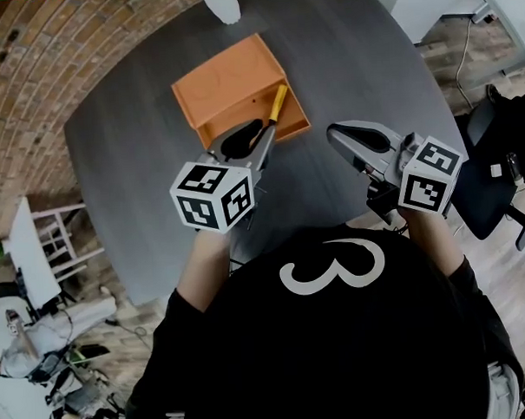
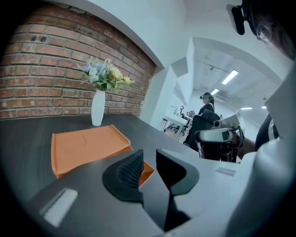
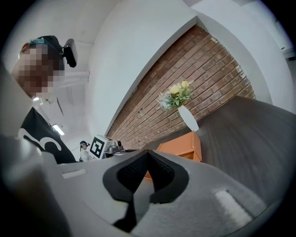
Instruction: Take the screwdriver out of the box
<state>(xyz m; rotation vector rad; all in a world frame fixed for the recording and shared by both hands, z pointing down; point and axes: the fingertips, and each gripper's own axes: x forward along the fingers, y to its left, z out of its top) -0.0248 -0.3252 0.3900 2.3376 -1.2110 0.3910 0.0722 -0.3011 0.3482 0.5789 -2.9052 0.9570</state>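
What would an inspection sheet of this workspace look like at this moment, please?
Surface: dark grey round table.
Job's things: orange box, open; yellow-handled screwdriver lies inside along its right edge.
Clutter: white vase of flowers beyond the box.
Grippers: left gripper open, nothing between its jaws, pointed at the box; right gripper shut, empty, to the right of the box.
Cables: nothing seen on the table; a cord hangs by a white desk.
Surroundings: brick wall, office chair.
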